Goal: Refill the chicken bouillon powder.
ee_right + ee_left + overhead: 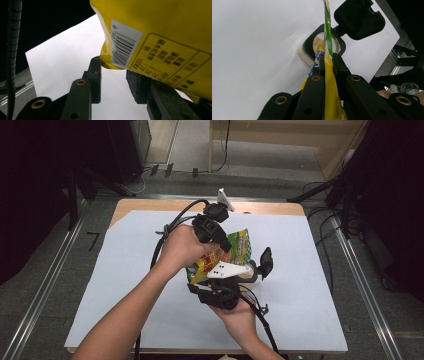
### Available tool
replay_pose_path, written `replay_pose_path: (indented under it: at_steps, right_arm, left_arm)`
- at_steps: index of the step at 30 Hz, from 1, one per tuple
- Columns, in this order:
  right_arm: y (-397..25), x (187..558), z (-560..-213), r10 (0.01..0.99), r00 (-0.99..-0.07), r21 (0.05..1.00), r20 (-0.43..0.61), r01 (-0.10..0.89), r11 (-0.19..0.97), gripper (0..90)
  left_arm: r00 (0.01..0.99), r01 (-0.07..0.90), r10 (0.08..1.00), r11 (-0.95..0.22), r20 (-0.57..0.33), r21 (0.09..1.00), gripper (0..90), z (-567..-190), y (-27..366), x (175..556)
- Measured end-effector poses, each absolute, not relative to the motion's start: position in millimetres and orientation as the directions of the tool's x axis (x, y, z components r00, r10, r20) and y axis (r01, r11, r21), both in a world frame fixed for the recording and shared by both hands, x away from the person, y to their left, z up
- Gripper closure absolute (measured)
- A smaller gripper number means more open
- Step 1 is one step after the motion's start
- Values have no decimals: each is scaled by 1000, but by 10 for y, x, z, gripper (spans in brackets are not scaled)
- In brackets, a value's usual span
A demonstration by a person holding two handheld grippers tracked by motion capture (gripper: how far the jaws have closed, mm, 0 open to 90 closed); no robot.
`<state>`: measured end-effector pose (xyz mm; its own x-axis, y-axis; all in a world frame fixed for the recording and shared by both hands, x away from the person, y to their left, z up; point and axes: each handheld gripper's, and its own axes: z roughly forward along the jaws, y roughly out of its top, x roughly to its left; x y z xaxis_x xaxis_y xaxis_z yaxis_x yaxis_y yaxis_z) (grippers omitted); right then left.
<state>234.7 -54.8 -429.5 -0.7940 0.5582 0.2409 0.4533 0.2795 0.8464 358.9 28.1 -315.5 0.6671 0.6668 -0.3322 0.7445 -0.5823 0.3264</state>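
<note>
Both tongs are on the job: your left gripper (325, 58) is clamped flat on the edge of the yellow snack pouch (235, 247), while your right gripper (113, 80) has its jaws parted, with the pouch's bottom corner hanging just above the gap, not pinched as far as I can tell.

Handling-wise, I'd guess this pouch is light and floppy, thin crinkly film that slides easily between pads. So hold it by the flat sealed edge like your left one does, not by the puffy middle, where it'd probably just squish and slip. The contents look like fine crumbs, so it'll likely shift weight as it tips.

Looks: bright yellow with green and some red print on the front, and a white barcode label (122, 45) plus boxed text on the back.

Where it is: held up in the air right over the round container (322, 46), whose black hinged lid (359, 18) is flipped open just beyond it. Tan powder sits inside the container already, and the pouch's mouth points down at that opening.
</note>
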Motion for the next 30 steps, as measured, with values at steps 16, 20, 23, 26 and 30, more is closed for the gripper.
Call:
replay_pose_path:
  at_steps: [16, 20, 23, 26, 30]
  right_arm:
    - [-540, 2343, -4347, 564, -787, 849, 249, 458, 264, 683]
    - [-537, 2346, -4348, 565, -786, 848, 251, 460, 262, 679]
    - [-542, 2347, -4341, 560, -786, 847, 263, 466, 256, 681]
    - [-545, 2347, -4328, 553, -785, 847, 280, 473, 243, 679]
    - [-559, 2354, -4296, 553, -781, 846, 290, 480, 235, 668]
  left_arm:
    - [681, 732, 659, -597, -318, 329, 895, -3122, 197, 3497]
    - [680, 732, 663, -596, -313, 328, 896, -3120, 197, 3496]
    - [680, 733, 666, -599, -307, 322, 896, -3111, 193, 3493]
    - [680, 733, 669, -601, -301, 319, 896, -3103, 187, 3499]
    - [672, 739, 677, -593, -300, 320, 895, -3089, 185, 3524]
